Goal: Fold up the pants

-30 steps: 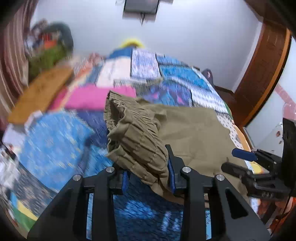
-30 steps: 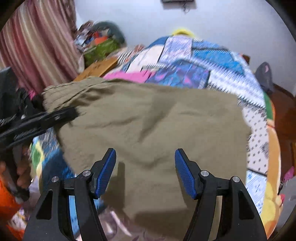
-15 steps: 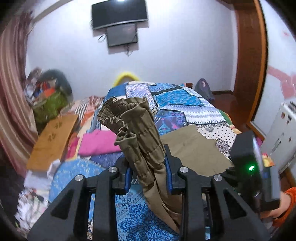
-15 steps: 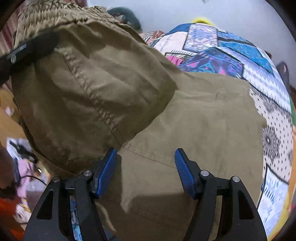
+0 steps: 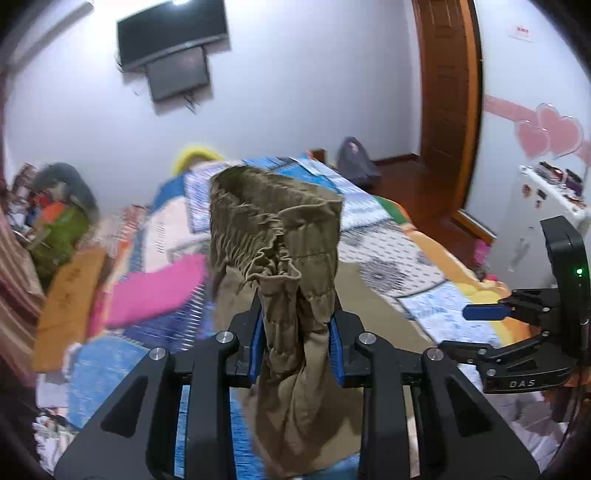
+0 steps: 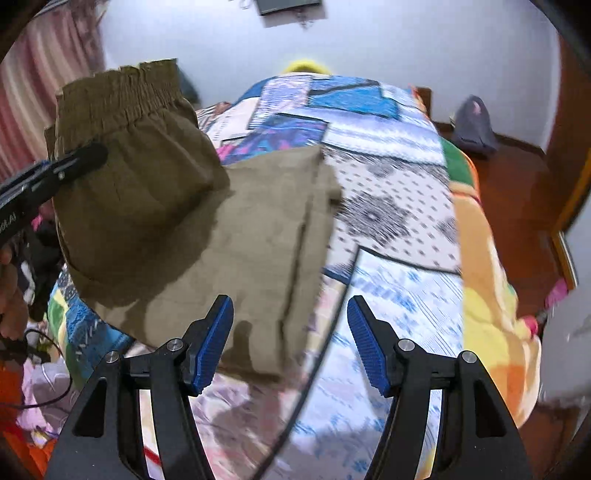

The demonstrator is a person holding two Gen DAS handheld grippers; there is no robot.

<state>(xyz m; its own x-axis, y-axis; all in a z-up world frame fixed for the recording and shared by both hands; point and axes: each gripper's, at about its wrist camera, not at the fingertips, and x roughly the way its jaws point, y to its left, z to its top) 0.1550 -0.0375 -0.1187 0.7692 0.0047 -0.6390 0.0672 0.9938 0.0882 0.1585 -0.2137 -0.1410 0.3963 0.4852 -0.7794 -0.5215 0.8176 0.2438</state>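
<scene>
Change vs. 0.5 s ago: left gripper (image 5: pixel 295 341) remains clamped on the gathered elastic waistband of the olive pants (image 6: pixel 236 236), but the raised waistband now stands more upright w/ its opening toward the lens. In the right wrist view the lifted part has drawn back to the upper left, so far more of the bedspread shows than before. Right gripper (image 6: pixel 291 341) is unchanged: jaws spread apart, holding nothing, hovering over the near edge of the fabric.

Pants location: waist end held aloft by the left gripper; remainder lies flat on the bed (image 6: pixel 406 229), lower left of the patchwork cover, one layer over another w/ a long edge running toward the right gripper.

Room: white wall w/ a mounted TV (image 5: pixel 171 33); pink cloth (image 5: pixel 155 291) on the bed's left part; dark bag (image 6: pixel 474 125) on the wood floor beyond the bed; wooden door frame (image 5: pixel 448 88) at right; striped curtain (image 6: pixel 48 85) at left.

Edges/clearance: pants' right edge sits well inside the bed's right border; patterned cover lies exposed between them.
</scene>
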